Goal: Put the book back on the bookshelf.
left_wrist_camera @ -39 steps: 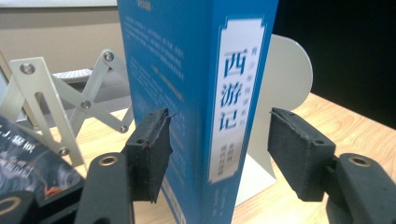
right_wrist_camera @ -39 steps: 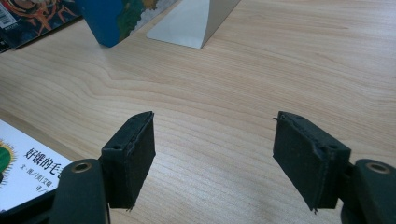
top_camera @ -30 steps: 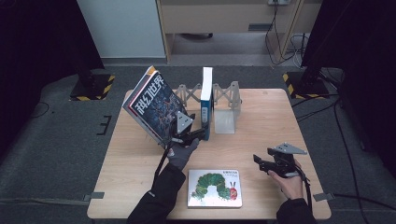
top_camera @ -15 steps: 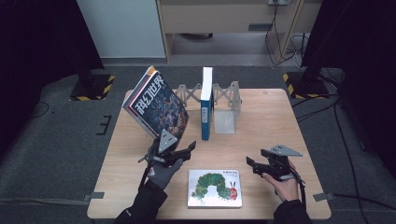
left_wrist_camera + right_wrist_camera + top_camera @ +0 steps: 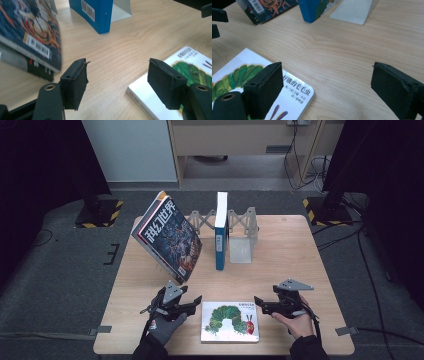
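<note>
A white picture book with a green caterpillar [image 5: 230, 321] lies flat at the table's front middle. My left gripper [image 5: 196, 303] hovers just left of it, open, jaws pointing at its left edge. In the left gripper view the book [image 5: 190, 67] lies by the right jaw, and nothing is between the jaws of the left gripper [image 5: 117, 72]. My right gripper [image 5: 259, 304] is at the book's right side. Its jaws have just been opening and hold nothing. In the right gripper view the book's corner [image 5: 237, 72] lies under the left jaw of the right gripper [image 5: 327, 77].
A large dark magazine [image 5: 170, 237] leans tilted at the back left. A blue book [image 5: 220, 232] stands upright against a grey metal bookend rack [image 5: 241, 247] at the back middle. Bare wood lies between these and the picture book.
My left gripper has come back from beside the leaning magazine, down to the front left of the picture book. My right gripper has shifted slightly left towards the book and its jaws stand wider.
</note>
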`<state>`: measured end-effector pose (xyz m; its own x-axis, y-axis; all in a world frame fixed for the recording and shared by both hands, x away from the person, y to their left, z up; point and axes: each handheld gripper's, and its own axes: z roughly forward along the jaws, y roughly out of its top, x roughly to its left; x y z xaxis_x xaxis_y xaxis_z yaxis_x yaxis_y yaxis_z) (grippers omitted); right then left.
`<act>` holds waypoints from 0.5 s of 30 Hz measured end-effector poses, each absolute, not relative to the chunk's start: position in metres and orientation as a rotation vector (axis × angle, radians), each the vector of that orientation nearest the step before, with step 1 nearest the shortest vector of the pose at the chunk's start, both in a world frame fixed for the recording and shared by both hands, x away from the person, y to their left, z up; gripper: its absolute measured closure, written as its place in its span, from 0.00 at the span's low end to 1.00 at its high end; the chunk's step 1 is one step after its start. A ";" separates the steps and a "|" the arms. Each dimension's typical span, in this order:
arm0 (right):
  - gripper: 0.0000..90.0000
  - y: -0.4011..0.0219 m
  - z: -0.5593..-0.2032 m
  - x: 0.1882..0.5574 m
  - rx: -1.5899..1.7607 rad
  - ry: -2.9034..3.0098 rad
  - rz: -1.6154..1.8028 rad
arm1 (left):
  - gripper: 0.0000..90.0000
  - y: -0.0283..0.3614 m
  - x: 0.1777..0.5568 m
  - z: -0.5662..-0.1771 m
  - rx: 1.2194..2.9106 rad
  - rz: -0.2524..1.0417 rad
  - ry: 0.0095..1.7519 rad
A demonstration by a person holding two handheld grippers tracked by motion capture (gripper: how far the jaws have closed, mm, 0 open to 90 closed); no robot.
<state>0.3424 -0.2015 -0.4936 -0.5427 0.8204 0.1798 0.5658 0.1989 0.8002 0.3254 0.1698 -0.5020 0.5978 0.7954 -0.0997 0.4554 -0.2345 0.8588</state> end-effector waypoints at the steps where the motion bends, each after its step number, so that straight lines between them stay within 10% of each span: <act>1: 0.15 -0.199 -0.494 0.342 1.313 2.205 1.268 | 0.35 0.171 0.324 -0.503 1.872 0.443 1.013; 15: 0.27 -0.183 -0.509 0.323 1.349 2.310 1.258 | 0.34 0.161 0.310 -0.522 1.969 0.380 1.018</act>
